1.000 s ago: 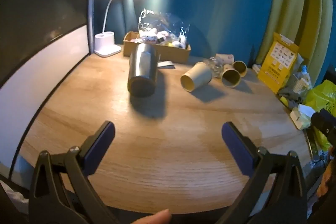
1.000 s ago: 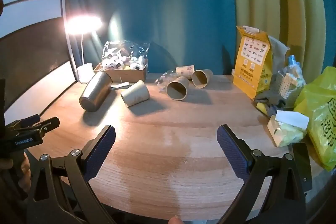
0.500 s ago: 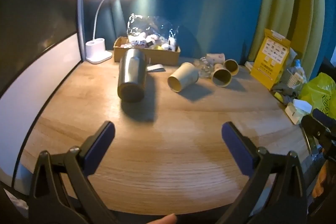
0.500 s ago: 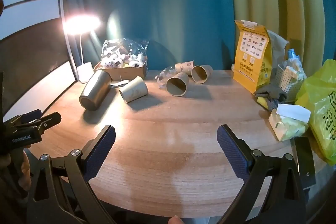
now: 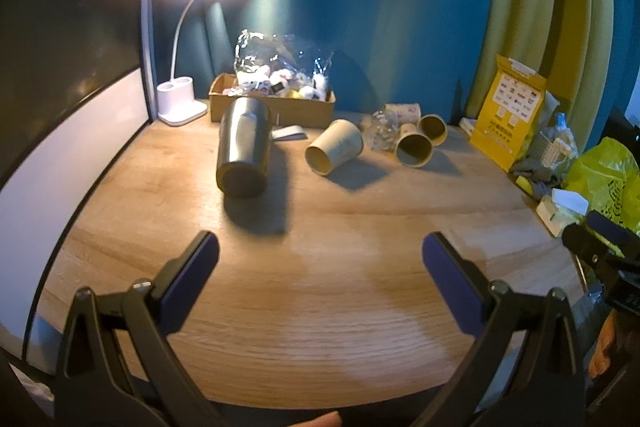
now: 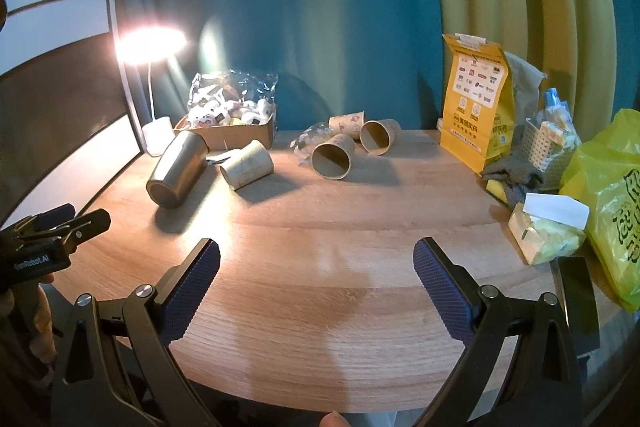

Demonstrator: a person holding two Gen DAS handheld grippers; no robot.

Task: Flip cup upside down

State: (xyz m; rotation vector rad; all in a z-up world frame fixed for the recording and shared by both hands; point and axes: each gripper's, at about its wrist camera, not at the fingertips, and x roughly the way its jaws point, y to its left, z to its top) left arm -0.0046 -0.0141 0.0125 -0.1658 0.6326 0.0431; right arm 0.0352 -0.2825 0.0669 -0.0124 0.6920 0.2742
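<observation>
Both tongs released, nothing held. Left tongs [image 5: 320,259] hover over the round light wooden table [image 5: 320,307], low centre of the left wrist view; right tongs [image 6: 316,263] likewise in the right wrist view, low centre.

Which cup is meant isn't certain. Likeliest target: the tall grey metal tumbler [image 5: 244,147], lying on its side at centre left of the left view, one round end facing the camera, just in front of the brown cardboard box of small packets [image 5: 276,99]. In the right view the tumbler [image 6: 178,169] sits at middle left. Beside it a beige paper cup [image 5: 334,153] also on its side, mouth toward the camera; two more paper cups [image 5: 414,149] further right, tipped over. White desk lamp [image 5: 180,103] at upper left, yellow paper bag [image 5: 508,115] and yellow-green plastic bag [image 5: 604,179] at right edge.

Step in hand, as judged: reach toward a cup, not yet near. To do it well: left tongs are the nearer pair to the tumbler; come in across the cylinder's body, not the ends, clamp at mid-length so it doesn't roll, lift clear of the table, rotate the wrist until the mouth faces down, set it flat. Metal is slick and heavier than paper, so grip firmly. Which end is the mouth can't be told from here.
</observation>
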